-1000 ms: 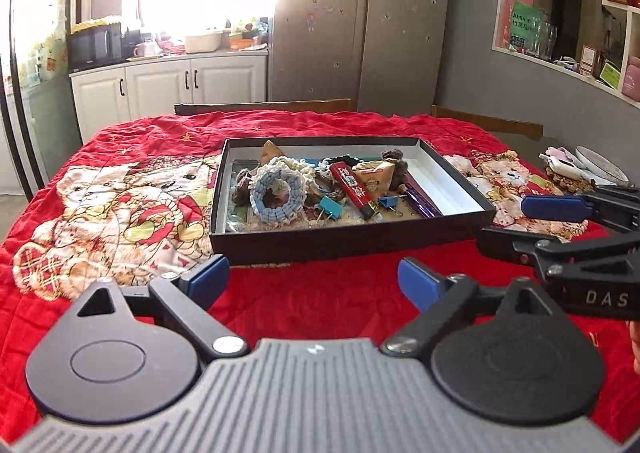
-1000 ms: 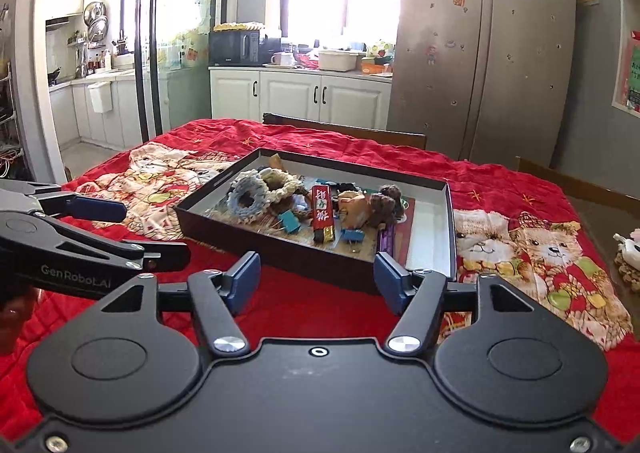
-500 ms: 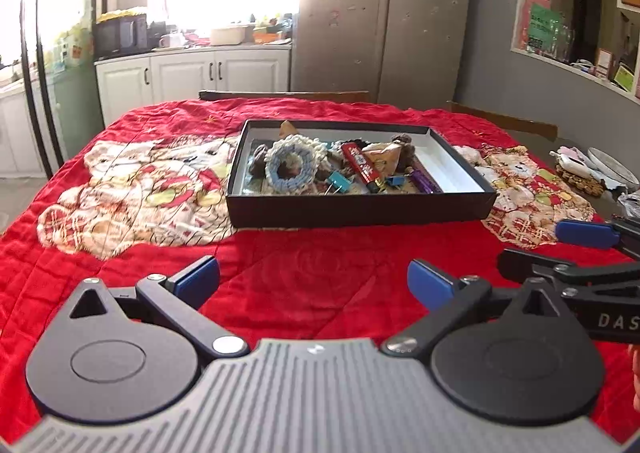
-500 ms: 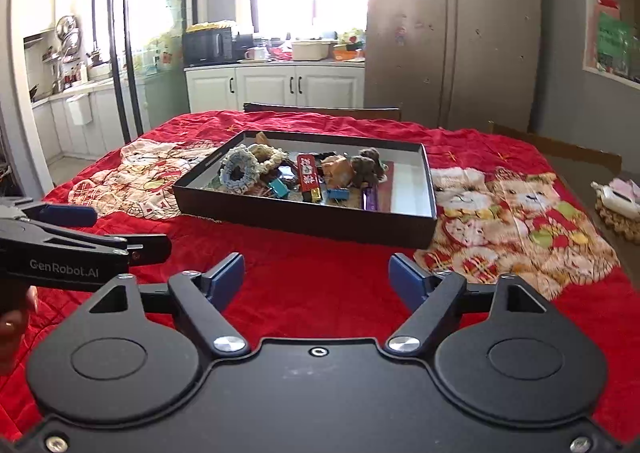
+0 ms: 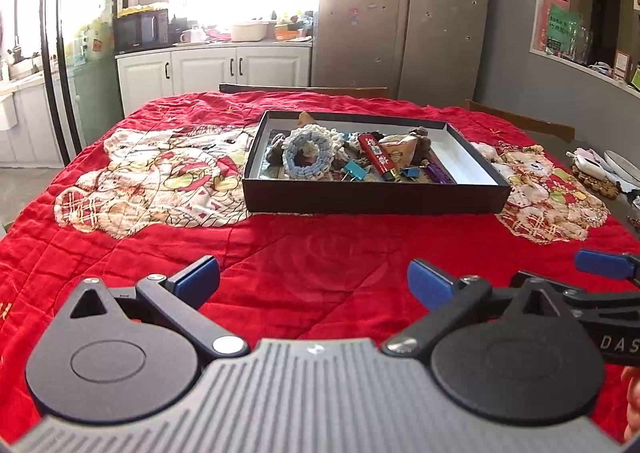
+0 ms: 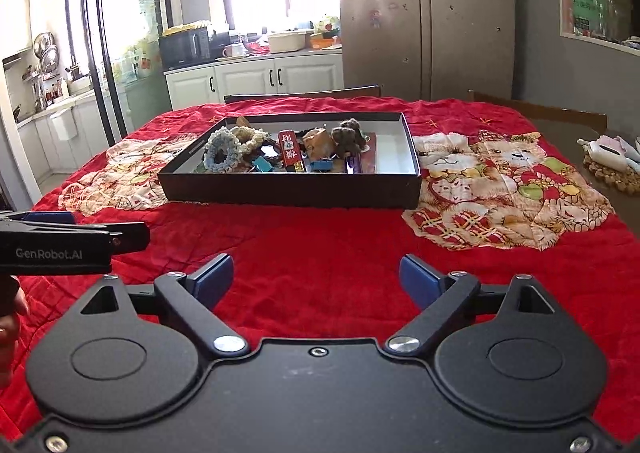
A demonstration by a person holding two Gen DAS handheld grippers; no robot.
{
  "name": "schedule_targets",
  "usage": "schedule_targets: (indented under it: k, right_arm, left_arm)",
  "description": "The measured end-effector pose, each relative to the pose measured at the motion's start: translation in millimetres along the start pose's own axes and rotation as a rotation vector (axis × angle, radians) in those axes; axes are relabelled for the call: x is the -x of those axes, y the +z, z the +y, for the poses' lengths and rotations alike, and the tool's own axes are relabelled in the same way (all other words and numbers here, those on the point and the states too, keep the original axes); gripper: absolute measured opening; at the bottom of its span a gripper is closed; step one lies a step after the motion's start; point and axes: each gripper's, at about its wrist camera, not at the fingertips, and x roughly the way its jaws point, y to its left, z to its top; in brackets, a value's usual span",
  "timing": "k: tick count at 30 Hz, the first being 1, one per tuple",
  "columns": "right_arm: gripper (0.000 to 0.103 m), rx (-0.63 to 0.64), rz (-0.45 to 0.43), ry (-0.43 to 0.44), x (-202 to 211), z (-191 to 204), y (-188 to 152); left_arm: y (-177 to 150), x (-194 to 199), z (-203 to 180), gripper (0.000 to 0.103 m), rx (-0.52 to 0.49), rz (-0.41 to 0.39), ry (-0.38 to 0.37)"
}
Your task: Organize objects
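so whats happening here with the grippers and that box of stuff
A person holds a gripper in each hand over a red quilt. The left gripper and the right gripper are both open and empty; the right one's jaws have just been opening. The black box of jumbled small items, a blue scrunchie among them, sits ahead, not yet touched.

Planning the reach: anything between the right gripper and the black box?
Nothing: only bare red quilt lies between the open right gripper and the black box, clear in the right wrist view.

box (image 5: pixel 372 197): 1 | scrunchies (image 5: pixel 306 152): 2 | lighter (image 5: pixel 376 155): 1 | grippers (image 5: pixel 314 283): 2
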Motion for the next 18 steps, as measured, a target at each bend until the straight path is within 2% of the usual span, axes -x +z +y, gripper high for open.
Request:
schedule_targets:
  k: [18]
  right_arm:
    - [0.094, 0.006, 0.029, -0.003, -8.7, 2.4, -6.0]
  left_arm:
    - [-5.9, -2.0, -3.0, 0.103, 0.016, 0.017, 0.014]
